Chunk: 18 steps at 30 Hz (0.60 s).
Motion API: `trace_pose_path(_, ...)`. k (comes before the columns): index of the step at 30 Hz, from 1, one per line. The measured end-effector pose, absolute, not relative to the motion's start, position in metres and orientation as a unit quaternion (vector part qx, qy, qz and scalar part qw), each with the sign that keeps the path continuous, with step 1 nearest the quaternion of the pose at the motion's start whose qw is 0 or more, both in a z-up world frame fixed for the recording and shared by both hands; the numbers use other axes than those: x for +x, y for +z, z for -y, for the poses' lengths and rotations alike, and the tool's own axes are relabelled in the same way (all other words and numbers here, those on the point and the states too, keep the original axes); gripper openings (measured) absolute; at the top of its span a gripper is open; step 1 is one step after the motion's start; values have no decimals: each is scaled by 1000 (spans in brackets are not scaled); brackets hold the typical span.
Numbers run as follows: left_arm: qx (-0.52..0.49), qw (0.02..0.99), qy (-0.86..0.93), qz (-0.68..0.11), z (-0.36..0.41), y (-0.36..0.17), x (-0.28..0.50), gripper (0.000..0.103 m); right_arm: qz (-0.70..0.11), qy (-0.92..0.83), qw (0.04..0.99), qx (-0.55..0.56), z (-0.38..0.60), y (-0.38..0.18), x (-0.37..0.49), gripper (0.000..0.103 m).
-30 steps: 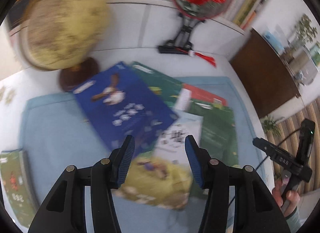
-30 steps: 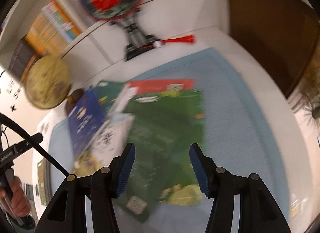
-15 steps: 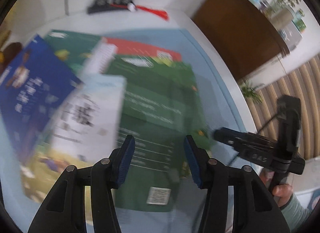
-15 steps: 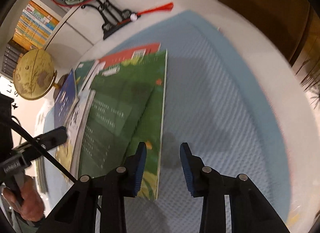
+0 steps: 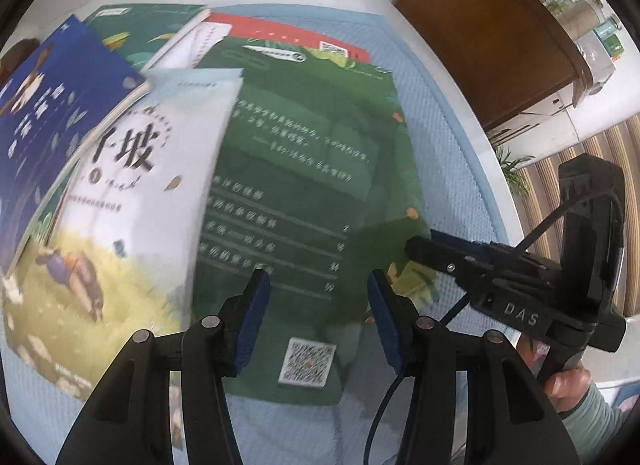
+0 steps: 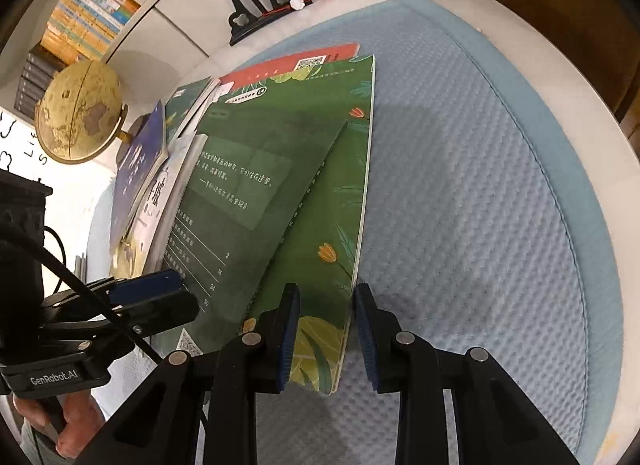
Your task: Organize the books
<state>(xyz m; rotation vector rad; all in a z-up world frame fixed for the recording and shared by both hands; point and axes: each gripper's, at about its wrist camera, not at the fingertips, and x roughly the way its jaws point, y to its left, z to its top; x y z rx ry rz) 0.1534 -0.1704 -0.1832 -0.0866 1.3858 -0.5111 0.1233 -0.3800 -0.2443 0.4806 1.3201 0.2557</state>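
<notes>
The books lie in a loose, overlapping heap on a pale blue dimpled mat [image 6: 480, 169] that covers the white worktop [image 6: 568, 77]; uppermost on my right side is a green book [image 6: 256, 185] with white Chinese lines on a darker panel, flower and leaf drawings at its margins and a QR code near the corner closest to me; its cover is lifted off the page block, so a wedge of shade shows under it; a white book [image 5: 132, 193] with large black characters and a yellow meadow scene overlaps its left edge; a dark blue book [image 5: 52, 105] lies further left, and a red book [image 5: 280, 31] and another green book [image 5: 140, 31] poke out from beneath at the far side; my right tongs [image 6: 326, 327] have just been closing and now straddle the near right corner of the green book, one pad above the leafy cover and one outside its edge, though I cannot tell whether they pinch it yet; my left tongs [image 5: 318, 325] stand partly apart over the near end of the same green book, above the QR code, gripping nothing; beyond the mat stand a tan globe [image 6: 80, 113] and a black fan stand [image 6: 256, 13] with a red tassel.
</notes>
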Motion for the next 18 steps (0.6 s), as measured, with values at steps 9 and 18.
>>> trace_pose_path(9,-65,745,-207,-631,134,-182,146,47,-603,149,747,237,367,-226,134,28)
trace_pose_path(18,-71,762,-206,-610,95,-154,117,47,-609,176,743,215,334,-215,132,28)
